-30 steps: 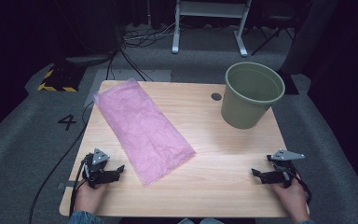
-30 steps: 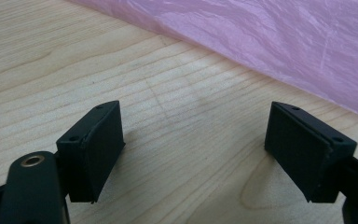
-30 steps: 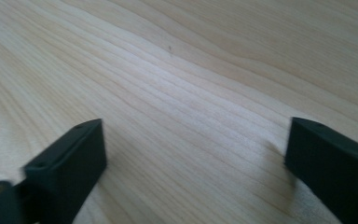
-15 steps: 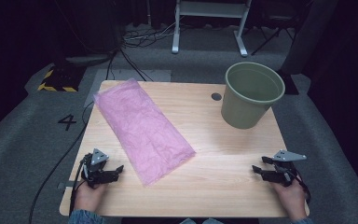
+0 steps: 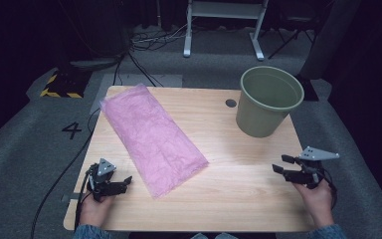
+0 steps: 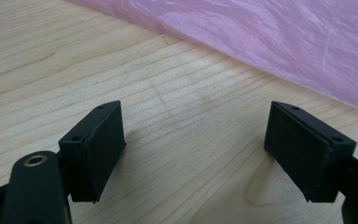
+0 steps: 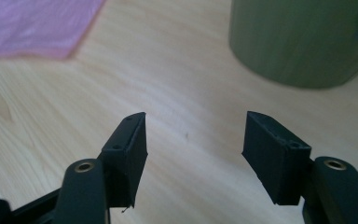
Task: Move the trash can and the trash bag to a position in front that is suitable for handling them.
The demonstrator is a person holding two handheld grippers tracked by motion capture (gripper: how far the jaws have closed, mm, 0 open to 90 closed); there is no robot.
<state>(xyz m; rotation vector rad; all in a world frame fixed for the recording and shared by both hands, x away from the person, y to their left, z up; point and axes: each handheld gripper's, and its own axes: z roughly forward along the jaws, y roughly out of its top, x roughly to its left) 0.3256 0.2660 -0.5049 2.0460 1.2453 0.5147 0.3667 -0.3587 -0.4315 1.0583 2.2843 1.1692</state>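
A flat pink plastic bag [image 5: 149, 134] lies diagonally across the left half of the wooden table [image 5: 229, 194]. An olive green bucket [image 5: 267, 101] stands upright at the far right. My left gripper [image 5: 127, 181] rests near the front left corner, open and empty, just short of the pink bag's [image 6: 270, 42] near edge. My right gripper [image 5: 280, 164] sits at the front right, open with bare wood between its jaws; the green bucket [image 7: 303, 42] is ahead of it and the pink bag's corner [image 7: 32, 25] is off to its left.
A dark round hole [image 5: 231, 103] marks the table top beside the bucket. Beyond the table's far edge are a white stand's legs [image 5: 224, 30] and cables on grey floor. A floor marking "4" [image 5: 72, 130] lies to the left.
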